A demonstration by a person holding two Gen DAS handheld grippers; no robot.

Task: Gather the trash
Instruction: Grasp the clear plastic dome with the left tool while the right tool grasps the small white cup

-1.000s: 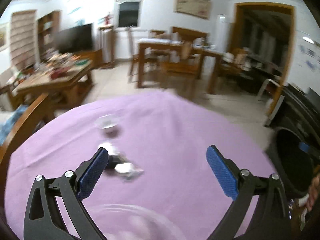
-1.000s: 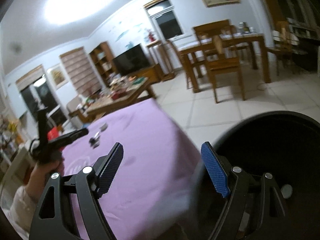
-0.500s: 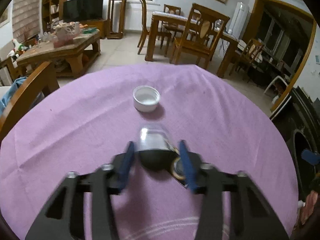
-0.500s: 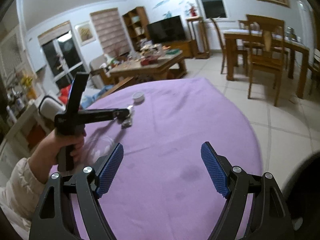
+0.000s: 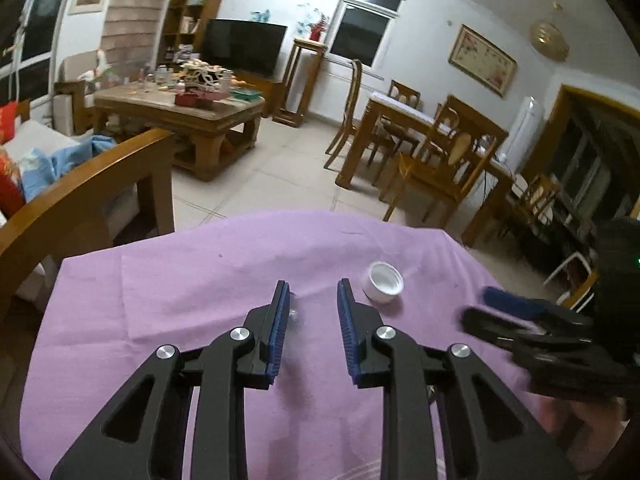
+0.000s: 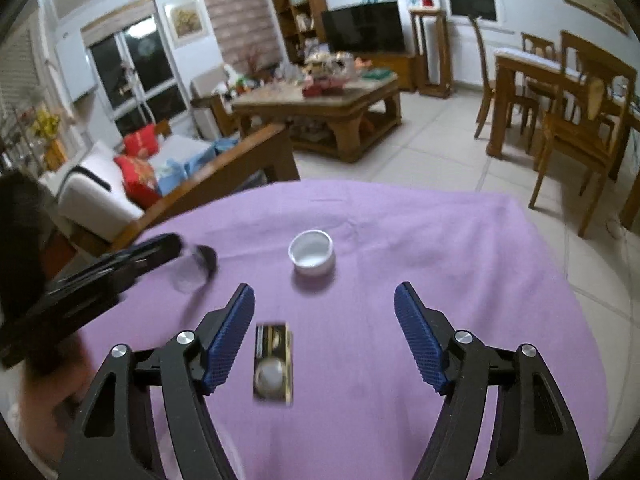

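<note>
In the right wrist view my left gripper [image 6: 192, 256] is shut on a small clear cup with a dark base [image 6: 196, 268], held above the purple tablecloth [image 6: 440, 248]. In the left wrist view the cup barely shows between the narrowed blue pads [image 5: 310, 316]. My right gripper [image 6: 324, 336] is open over a dark and gold wrapper [image 6: 274, 364] lying on the cloth. A white bottle cap [image 6: 311, 253] sits beyond it, and also shows in the left wrist view [image 5: 383, 282]. The right gripper [image 5: 520, 320] appears at the right of the left wrist view.
A wooden chair back [image 5: 92, 188] stands at the table's left edge. A cluttered coffee table [image 6: 320, 108], a sofa with red cushions [image 6: 132, 172] and a dining set [image 6: 568, 100] stand beyond on the tiled floor.
My left gripper closed on the clear cup and lifted it off the cloth to the left. My right gripper swung from the black bin back over the table, above the wrapper.
</note>
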